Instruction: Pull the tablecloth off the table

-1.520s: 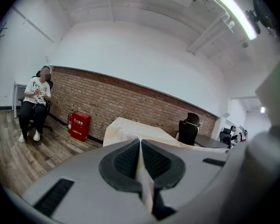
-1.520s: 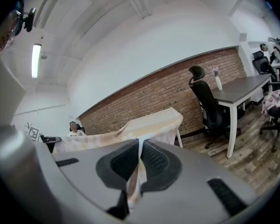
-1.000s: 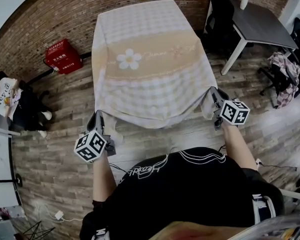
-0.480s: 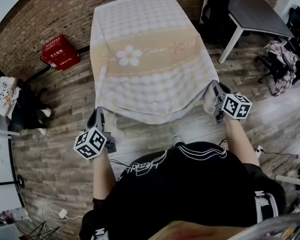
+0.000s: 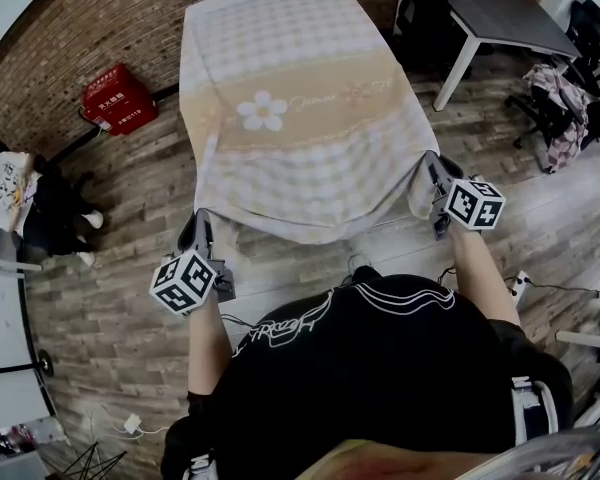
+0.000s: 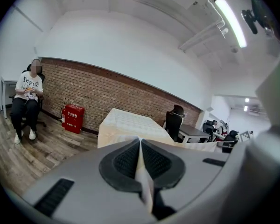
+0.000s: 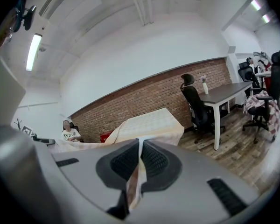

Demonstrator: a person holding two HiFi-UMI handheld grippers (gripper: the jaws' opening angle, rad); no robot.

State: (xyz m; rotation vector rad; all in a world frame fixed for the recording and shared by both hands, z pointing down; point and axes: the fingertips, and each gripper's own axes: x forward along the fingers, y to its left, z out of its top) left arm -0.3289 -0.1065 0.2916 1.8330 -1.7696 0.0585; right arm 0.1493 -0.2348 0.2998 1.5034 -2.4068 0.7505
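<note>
A checked cream and tan tablecloth point(image 5: 290, 108) with a white flower print covers the table and hangs over its near end. My left gripper point(image 5: 200, 230) is shut on the cloth's near left corner; in the left gripper view a thin fold of cloth point(image 6: 143, 181) is pinched between the black pads. My right gripper point(image 5: 432, 180) is shut on the near right corner, and the right gripper view shows the cloth edge point(image 7: 136, 176) clamped between its pads. The near hem is lifted and stretched between both grippers, in front of the person's body.
A red box point(image 5: 118, 98) stands on the floor by the brick wall at left. A seated person point(image 5: 20, 203) is at far left. A dark desk point(image 5: 500, 13) with office chairs point(image 5: 420, 18) stands at right. Cables point(image 5: 130, 423) lie on the wood floor.
Both grippers have drawn back a little toward the body with the cloth corners still gripped. The near hem has come out further from the table end.
</note>
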